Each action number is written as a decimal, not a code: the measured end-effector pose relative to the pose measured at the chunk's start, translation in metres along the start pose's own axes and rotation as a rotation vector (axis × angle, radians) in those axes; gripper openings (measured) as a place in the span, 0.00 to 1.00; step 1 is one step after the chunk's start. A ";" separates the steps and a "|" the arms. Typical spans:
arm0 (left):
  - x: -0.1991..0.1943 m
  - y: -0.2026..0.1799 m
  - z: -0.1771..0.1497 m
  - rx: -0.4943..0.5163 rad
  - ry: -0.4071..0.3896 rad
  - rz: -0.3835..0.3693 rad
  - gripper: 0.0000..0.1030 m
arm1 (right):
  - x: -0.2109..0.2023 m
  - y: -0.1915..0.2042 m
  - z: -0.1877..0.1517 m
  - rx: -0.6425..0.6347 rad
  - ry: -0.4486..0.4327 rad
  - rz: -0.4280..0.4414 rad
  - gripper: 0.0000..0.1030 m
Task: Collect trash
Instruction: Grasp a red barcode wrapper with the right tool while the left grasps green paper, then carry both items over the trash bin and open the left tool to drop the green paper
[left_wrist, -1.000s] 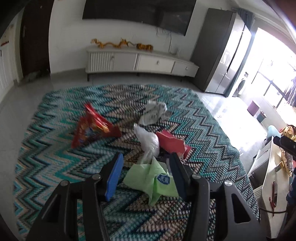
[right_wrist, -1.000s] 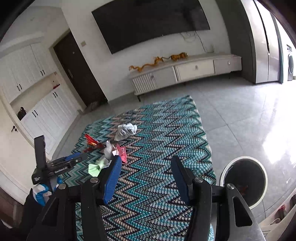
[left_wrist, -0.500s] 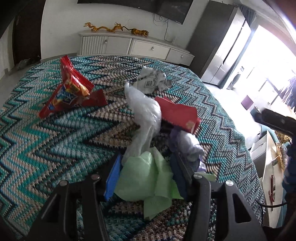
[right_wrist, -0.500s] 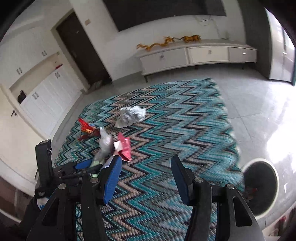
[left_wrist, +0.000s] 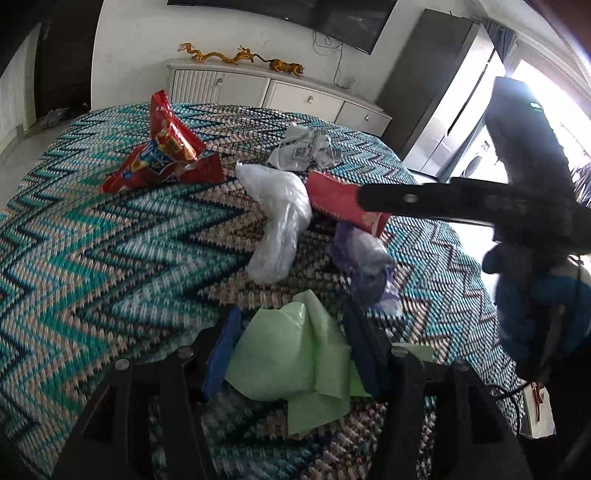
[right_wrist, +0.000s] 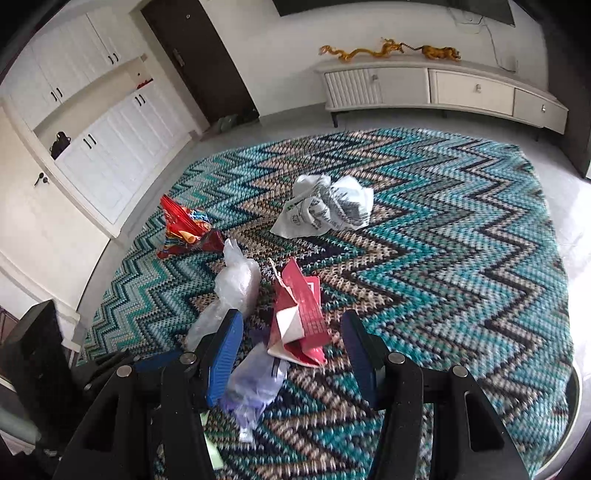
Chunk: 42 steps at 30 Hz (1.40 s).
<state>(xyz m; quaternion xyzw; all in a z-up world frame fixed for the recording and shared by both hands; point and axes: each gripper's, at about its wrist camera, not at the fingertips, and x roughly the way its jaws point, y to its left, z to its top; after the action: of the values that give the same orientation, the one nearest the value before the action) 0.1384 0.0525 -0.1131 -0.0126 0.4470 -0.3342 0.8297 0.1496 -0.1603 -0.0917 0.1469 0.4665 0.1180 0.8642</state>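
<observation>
Straddling the crumpled green bag (left_wrist: 291, 354) at the bottom centre of its own view, the left gripper (left_wrist: 291, 343) has just been widening its jaws; the bag lies between the blue pads, and they bracket it loosely rather than pinch it. The right gripper (right_wrist: 291, 350) hangs partly open and empty low in its view, with the red paper carton (right_wrist: 299, 321) and a thin purple bag (right_wrist: 255, 387) lying on the zigzag rug (right_wrist: 443, 258) between and below its fingers, not gripped.

Just above those, mid-frame, a clear plastic bag (right_wrist: 236, 288) leans against the carton's left side. Farther up and left sits a red snack wrapper (right_wrist: 184, 232), and toward the upper centre a ball of crumpled printed paper (right_wrist: 325, 210). A dark bin rim (right_wrist: 574, 391) shows at the lower right edge.

The risk I see: these films are limp, so a shallow close could catch only a fold and let the bag slip on the lift. The right gripper's body already crosses the left wrist view, so the two tools, working the same tight cluster, could knock together or drag a neighbouring piece along.
</observation>
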 end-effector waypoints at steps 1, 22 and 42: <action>-0.002 0.000 -0.003 -0.001 -0.001 0.000 0.54 | 0.004 -0.001 0.000 0.002 0.007 0.000 0.48; -0.050 -0.013 -0.032 -0.096 -0.060 -0.028 0.22 | -0.093 -0.019 -0.059 0.068 -0.170 0.051 0.09; -0.106 -0.068 -0.004 -0.055 -0.179 0.032 0.22 | -0.206 -0.059 -0.143 0.164 -0.363 0.101 0.09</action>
<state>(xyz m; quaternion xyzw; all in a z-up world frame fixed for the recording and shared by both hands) 0.0589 0.0604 -0.0160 -0.0582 0.3803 -0.3059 0.8709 -0.0778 -0.2647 -0.0289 0.2588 0.3033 0.0944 0.9122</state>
